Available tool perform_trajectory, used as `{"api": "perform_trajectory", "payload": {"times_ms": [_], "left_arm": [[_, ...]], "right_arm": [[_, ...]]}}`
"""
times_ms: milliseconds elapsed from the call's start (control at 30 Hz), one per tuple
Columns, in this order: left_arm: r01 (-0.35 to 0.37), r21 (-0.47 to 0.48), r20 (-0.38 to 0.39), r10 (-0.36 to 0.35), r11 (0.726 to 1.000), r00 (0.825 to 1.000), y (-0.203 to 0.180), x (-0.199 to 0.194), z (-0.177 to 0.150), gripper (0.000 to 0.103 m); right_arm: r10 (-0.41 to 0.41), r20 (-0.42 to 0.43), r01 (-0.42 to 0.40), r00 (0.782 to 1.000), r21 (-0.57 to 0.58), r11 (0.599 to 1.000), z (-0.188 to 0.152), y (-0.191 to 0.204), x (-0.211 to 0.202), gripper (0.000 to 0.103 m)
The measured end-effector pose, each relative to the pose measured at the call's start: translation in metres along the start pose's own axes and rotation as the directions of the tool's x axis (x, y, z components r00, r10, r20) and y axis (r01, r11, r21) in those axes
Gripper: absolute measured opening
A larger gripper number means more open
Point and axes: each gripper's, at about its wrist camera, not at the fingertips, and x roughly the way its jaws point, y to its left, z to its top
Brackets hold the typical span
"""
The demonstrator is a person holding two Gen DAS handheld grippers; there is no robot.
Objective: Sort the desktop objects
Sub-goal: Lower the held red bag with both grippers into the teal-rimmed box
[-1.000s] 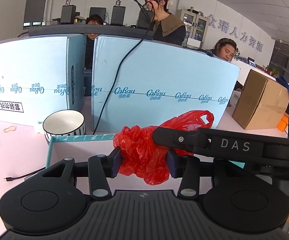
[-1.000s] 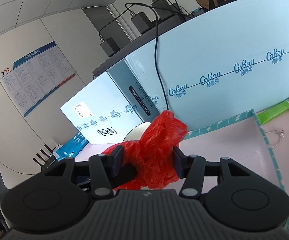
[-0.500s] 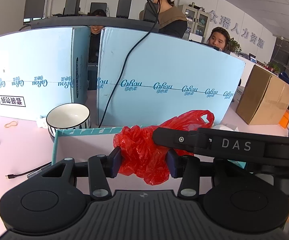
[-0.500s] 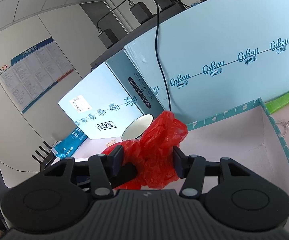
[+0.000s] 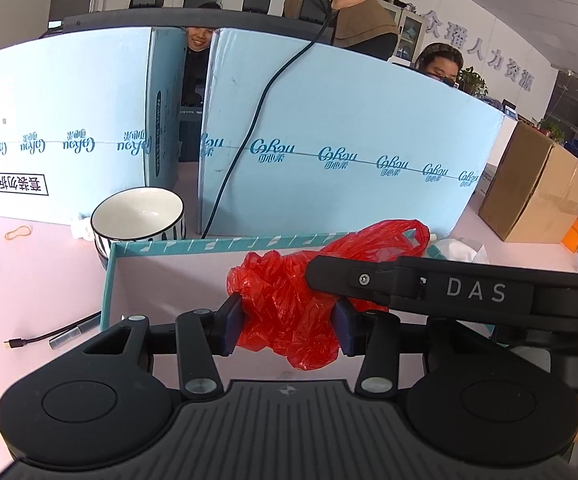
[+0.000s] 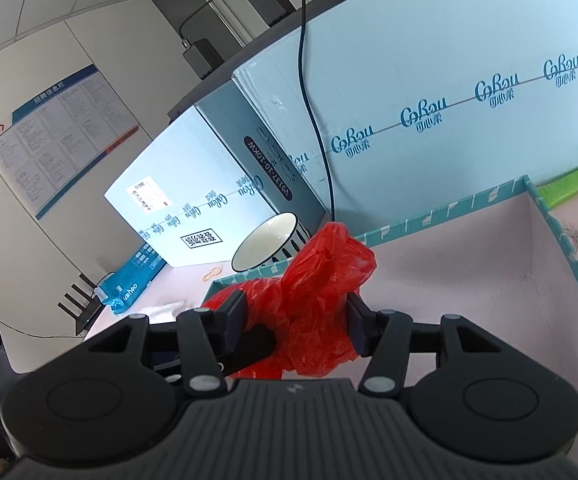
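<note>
Between my jaws: one crumpled red plastic bag [image 5: 289, 312], pinched from either side by my left gripper [image 5: 287, 326] and my right gripper [image 6: 297, 324], both clamped on it, held above the pink floor of the teal-rimmed box [image 5: 109, 280], near its front edge. Not yet released. Unsorted on the tabletop [image 5: 29, 280]: striped bowl [image 5: 139, 216], rubber band [image 5: 17, 233], cable [image 5: 45, 336], green tube [image 6: 573, 184]. Against the earlier frame: box nearer and larger in view; grip unchanged.
</note>
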Motion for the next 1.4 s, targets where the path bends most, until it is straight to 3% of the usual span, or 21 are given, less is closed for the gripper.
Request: {"api": "perform_trajectory", "payload": {"times_ms": [667,1400], "left_arm": [[-0.002,-0.002,-0.055,0.002,1.0,0.998,0.006,0.025,0.0,0.041],[-0.01,0.038,-0.045,0.012,0.999,0.999,0.003,0.037,0.019,0.041]], "right_arm": [[-0.01,-0.047,0.012,0.999,0.042,0.999,0.0,-0.017,0.018,0.057],[-0.037,-0.032,0.037,0.999,0.006,0.999,0.015,-0.017,0.022,0.057]]}}
